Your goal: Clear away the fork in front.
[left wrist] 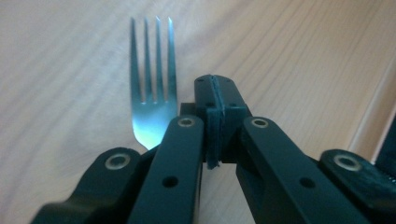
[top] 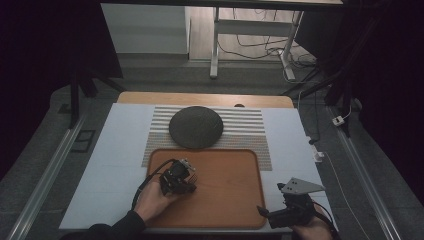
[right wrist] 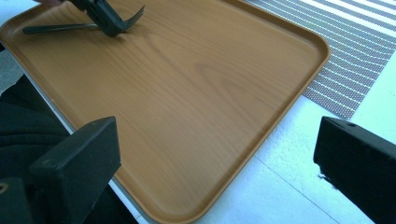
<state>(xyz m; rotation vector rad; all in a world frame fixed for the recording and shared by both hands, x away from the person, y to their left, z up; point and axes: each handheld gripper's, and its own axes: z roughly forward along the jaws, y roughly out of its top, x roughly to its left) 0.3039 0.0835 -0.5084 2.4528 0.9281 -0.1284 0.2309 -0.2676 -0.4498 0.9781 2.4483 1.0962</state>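
Flat on tray (right wrist: 196, 93), fork (left wrist: 153, 100) tines aim away from left gripper (left wrist: 215, 100), fingers together; right gripper (right wrist: 215, 158) fingers apart.

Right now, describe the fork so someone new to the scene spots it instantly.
Start at the wooden tray at the near edge of the white table. In the tray's near-left part, by the left claw, lies a metal fork: four tines, its handle pointing off toward the tray's left edge. It is the sole utensil there; the dark round mat sits beyond the tray.
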